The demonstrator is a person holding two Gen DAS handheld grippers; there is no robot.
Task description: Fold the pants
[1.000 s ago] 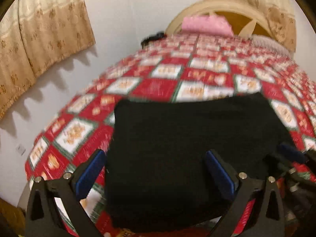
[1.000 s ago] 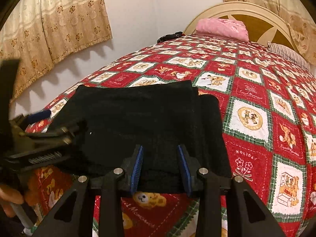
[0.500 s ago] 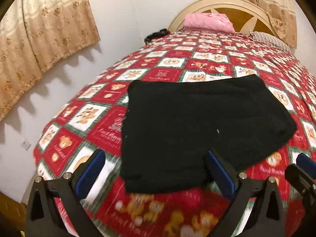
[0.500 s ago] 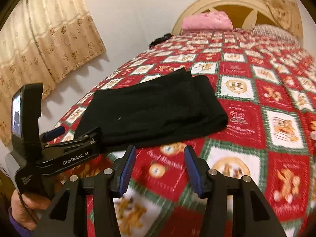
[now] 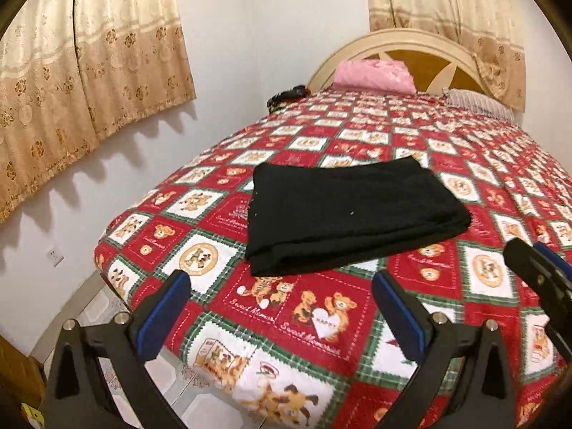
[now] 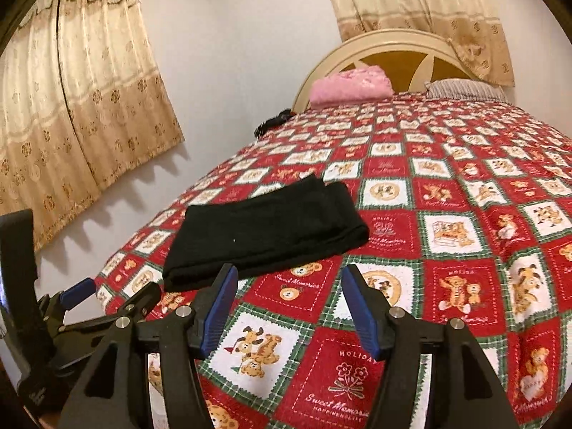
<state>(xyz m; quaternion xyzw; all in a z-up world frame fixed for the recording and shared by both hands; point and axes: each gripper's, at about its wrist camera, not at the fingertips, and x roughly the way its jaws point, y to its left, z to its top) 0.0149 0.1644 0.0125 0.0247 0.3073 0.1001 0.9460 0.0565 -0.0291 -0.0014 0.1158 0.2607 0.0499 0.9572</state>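
The black pants lie folded into a flat rectangle on the red patchwork bedspread, near the bed's foot. They also show in the right wrist view. My left gripper is open and empty, held back from the pants' near edge. My right gripper is open and empty, also short of the pants. The left gripper's body shows at the left of the right wrist view, and the right gripper's fingers show at the right edge of the left wrist view.
A pink folded cloth and a striped pillow lie by the cream headboard. A dark object sits at the bed's far left edge. Wall and curtains stand to the left. Tiled floor lies below the bed corner.
Both grippers have pulled back and up from the folded pants, which now lie farther away. The right gripper's jaws have opened wider. The pants lie still.
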